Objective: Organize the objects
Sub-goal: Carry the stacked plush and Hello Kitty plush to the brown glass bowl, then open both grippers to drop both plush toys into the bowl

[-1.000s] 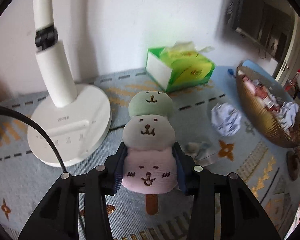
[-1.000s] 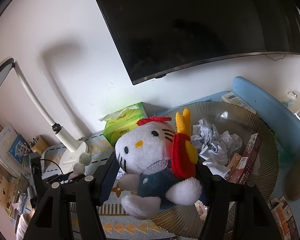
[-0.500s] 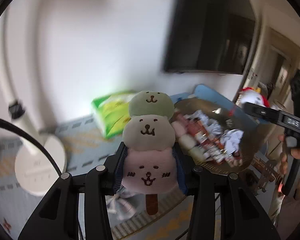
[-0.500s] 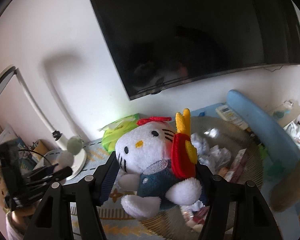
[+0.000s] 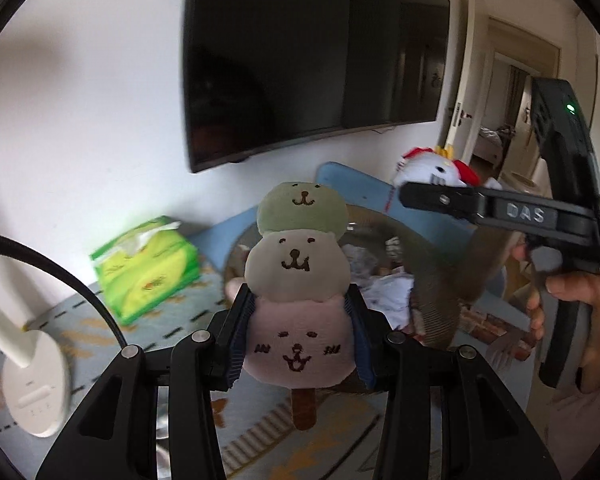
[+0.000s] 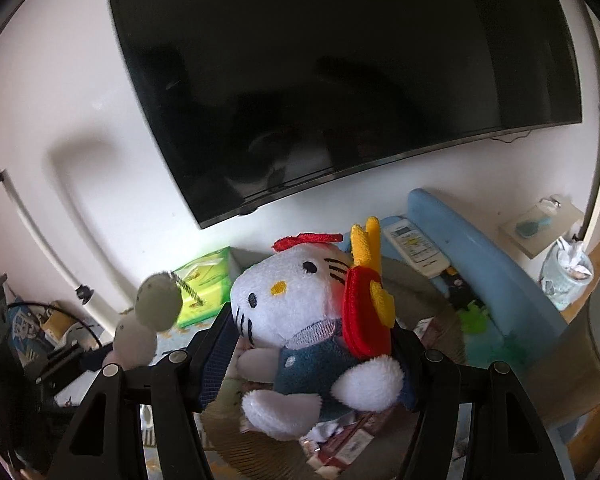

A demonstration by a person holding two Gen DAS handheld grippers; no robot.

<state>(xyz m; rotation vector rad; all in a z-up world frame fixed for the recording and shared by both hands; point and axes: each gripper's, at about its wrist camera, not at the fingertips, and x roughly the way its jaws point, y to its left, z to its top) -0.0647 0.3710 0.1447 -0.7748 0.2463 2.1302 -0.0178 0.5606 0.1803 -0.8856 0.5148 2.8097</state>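
Compared with a second ago, the left-wrist view no longer looks down at the lamp base [image 5: 34, 394] and patterned surface [image 5: 172, 320]; the wall television [image 5: 312, 56] now fills its upper half, the lamp base sits low at the left edge, and the round woven tray [image 5: 436, 304] lies directly behind the held toy. The right tool [image 5: 456, 200], out of that view a second ago, now crosses it from the right, with a hand [image 5: 568, 308] around its handle. In the right-wrist view the television appears larger and the tray lower.

The left tool [image 5: 300, 340] pinches the popsicle plush [image 5: 298, 276] by its pink bottom section, one pad on each side. The plush's long axis is upright in this view: green head on top, pale head in the middle, pink face below, brown stick pointing down. All three faces look toward the camera. It is held in the air in front of the tray, right of the green tissue box [image 5: 148, 264].

The right tool [image 6: 312, 356] clamps the white cat plush [image 6: 300, 320] at its blue body. The plush sits upright, head tilted left in the picture, red-and-yellow backpack to the right, above the tray [image 6: 440, 316], which holds crumpled paper and packets.
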